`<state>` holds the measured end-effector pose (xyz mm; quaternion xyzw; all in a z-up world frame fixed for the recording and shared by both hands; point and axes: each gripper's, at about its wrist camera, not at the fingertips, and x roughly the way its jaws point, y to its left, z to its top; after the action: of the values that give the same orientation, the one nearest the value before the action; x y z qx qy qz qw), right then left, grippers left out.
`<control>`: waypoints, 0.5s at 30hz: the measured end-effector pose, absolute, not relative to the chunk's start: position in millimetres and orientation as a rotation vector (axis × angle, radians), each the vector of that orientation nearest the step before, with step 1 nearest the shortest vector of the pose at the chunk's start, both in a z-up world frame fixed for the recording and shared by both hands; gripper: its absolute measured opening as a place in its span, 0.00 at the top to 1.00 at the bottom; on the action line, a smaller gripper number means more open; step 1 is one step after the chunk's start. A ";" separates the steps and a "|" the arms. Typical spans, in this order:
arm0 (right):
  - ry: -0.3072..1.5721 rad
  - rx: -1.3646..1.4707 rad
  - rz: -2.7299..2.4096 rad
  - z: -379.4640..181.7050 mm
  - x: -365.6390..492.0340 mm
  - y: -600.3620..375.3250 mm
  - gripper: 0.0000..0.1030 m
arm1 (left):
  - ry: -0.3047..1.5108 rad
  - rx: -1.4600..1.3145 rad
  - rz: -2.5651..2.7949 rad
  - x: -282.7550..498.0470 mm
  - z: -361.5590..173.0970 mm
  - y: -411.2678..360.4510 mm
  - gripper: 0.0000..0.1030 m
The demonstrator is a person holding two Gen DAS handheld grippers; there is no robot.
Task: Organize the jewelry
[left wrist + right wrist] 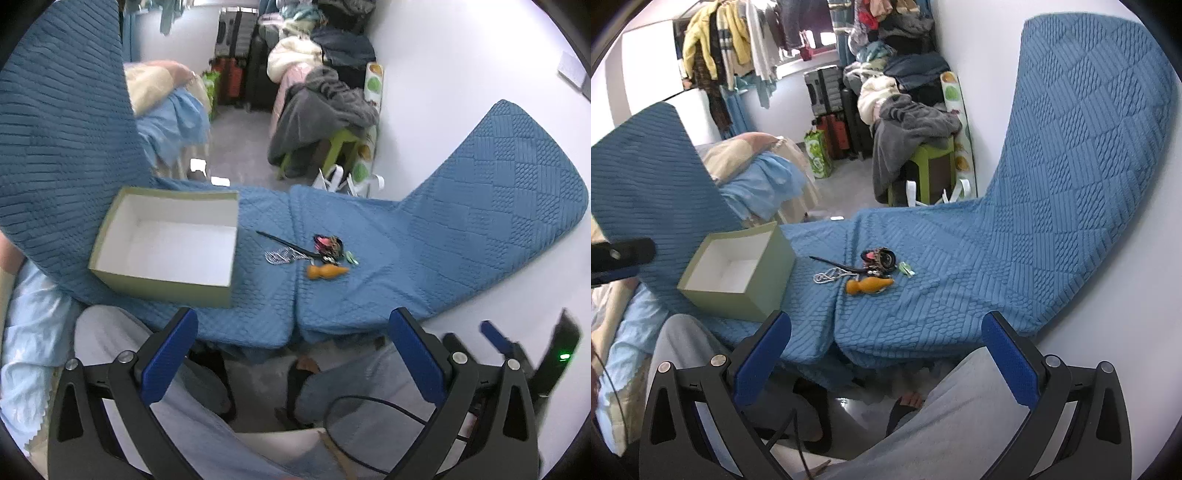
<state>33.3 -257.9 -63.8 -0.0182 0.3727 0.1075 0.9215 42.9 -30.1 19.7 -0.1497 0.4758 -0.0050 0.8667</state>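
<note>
Left gripper [291, 325] and right gripper [886, 328], each held low over the person's lap, jaws spread wide with nothing between the blue pads [168, 360]; both hang short of the near edge of the blue quilted cover [406, 266] and touch nothing on it. Jewelry lies in a small cluster near the middle of the cover: a silver chain [281, 256] at the left, a thin dark stick [280, 242] running diagonally across it, a tangle of dark and pink pieces [328, 245] behind, a small green piece [351, 257] at the right, and an orange gourd-shaped pendant [327, 272] nearest the viewer. The pieces overlap or touch one another; the exact contacts are too small to resolve. An open green box [162, 275] with a white interior stands just left of the cluster, apart from it, holding nothing visible. Behind, suitcases [831, 110] and piled clothes [908, 110] against the wall
</note>
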 end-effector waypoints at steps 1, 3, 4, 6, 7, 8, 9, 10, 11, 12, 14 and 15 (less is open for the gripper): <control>0.777 -0.030 0.219 -68.1 39.2 -259.4 0.00 | 1.016 -0.321 -0.014 46.7 19.4 -31.9 0.00; 0.789 -0.025 0.213 -73.6 46.7 -260.9 0.00 | 1.058 -0.327 -0.018 56.1 18.9 -36.9 0.00; 0.797 -0.018 0.212 -77.1 51.3 -262.4 0.00 | 1.067 -0.328 -0.017 57.8 18.8 -37.0 0.00; 0.815 -0.004 0.206 -84.7 60.4 -265.4 0.00 | 1.103 -0.336 -0.006 64.5 16.7 -40.7 0.00; 0.821 -0.002 0.203 -88.1 63.5 -265.9 0.00 | 1.114 -0.336 -0.002 67.3 15.4 -42.1 0.00; 0.829 -0.002 0.197 -92.2 68.8 -267.0 0.00 | 1.122 -0.335 0.003 69.3 14.4 -43.0 0.00; 0.831 -0.003 0.195 -93.9 71.1 -267.9 0.00 | 1.134 -0.329 0.010 72.6 12.1 -45.4 0.00; 0.834 -0.001 0.191 -96.5 75.5 -269.8 0.00 | 1.143 -0.327 0.013 75.4 10.9 -45.8 0.00; 0.836 0.001 0.187 -97.6 79.0 -271.9 0.00 | 1.157 -0.324 0.018 78.0 8.5 -47.3 0.00; 0.839 0.004 0.182 -99.4 82.9 -274.1 0.00 | 1.165 -0.310 0.036 80.6 6.9 -49.5 0.00; 0.844 0.011 0.173 -102.6 89.6 -278.6 0.00 | 1.163 -0.288 0.059 85.9 5.5 -53.5 0.00; 0.847 0.014 0.169 -104.1 92.9 -280.0 0.00 | 1.173 -0.294 0.046 89.9 3.8 -56.3 0.00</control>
<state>92.9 -280.0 -104.1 0.0066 0.4106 0.0818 0.9081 89.9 -56.3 3.8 -0.1383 0.5512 0.0215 0.8225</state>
